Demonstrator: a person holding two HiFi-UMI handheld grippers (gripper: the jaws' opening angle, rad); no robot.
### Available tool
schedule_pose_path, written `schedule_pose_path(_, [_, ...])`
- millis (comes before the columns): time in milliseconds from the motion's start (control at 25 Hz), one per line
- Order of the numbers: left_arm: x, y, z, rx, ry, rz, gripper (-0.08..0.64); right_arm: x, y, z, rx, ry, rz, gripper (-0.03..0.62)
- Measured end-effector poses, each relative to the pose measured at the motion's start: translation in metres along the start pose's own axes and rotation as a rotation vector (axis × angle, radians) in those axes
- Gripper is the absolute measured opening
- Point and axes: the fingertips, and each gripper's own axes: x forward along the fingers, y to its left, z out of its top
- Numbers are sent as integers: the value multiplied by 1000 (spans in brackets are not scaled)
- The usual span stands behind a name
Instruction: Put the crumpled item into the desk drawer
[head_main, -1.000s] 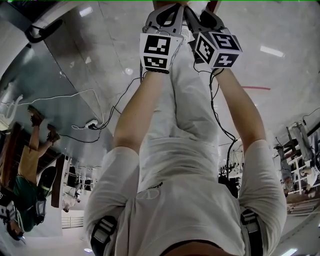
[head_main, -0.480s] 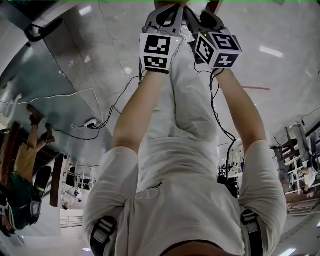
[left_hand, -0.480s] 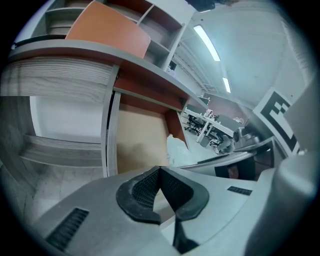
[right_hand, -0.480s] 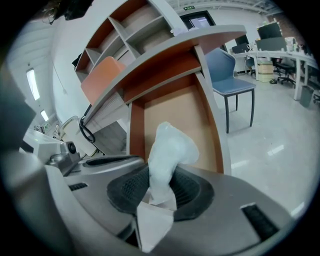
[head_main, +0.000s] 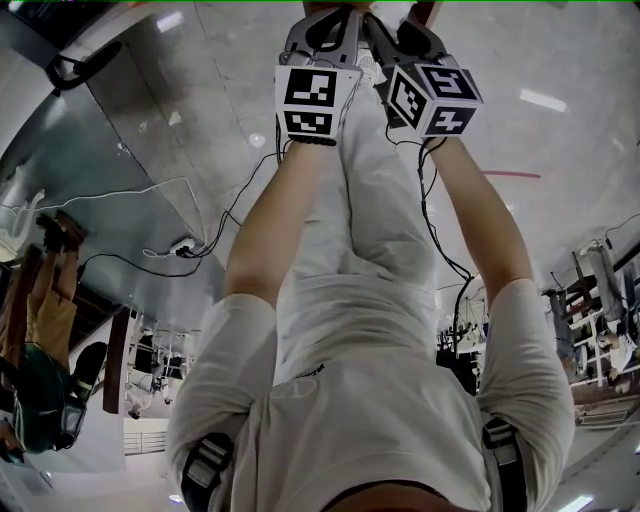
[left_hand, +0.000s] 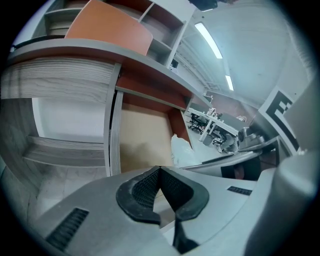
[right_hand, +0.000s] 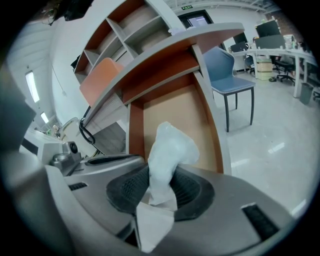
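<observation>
A crumpled white paper (right_hand: 170, 147) stands between the pads of my right gripper (right_hand: 161, 176), which hangs over the open desk drawer (right_hand: 136, 130) with its tan bottom. The jaws are opening, and the pads still touch the paper's pinched lower part. My left gripper (left_hand: 160, 170) is shut with nothing in it, its tips meeting, just beside the right one at the drawer's front (left_hand: 140, 142). The left gripper view also catches the white paper (left_hand: 181, 150). In the head view only the two marker cubes (head_main: 316, 100) (head_main: 436, 97) show at the top edge; the jaws are cut off.
The desk top (right_hand: 165, 55) runs above the drawer, with a shelf unit (right_hand: 115, 45) behind it. A blue chair (right_hand: 227, 75) stands to the drawer's right. Cables (head_main: 180, 250) lie on the floor. Another person (head_main: 45, 340) is at the far left.
The left marker cube has edged slightly left. The person at the far left has shifted. The arms are otherwise still, and the jaws are out of the earlier frames.
</observation>
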Motion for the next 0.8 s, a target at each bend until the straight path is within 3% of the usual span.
schedule_pose_path(800, [-1,-8,3,-1,-10,-6,2,-5,-4,-7,7,16,-11,149])
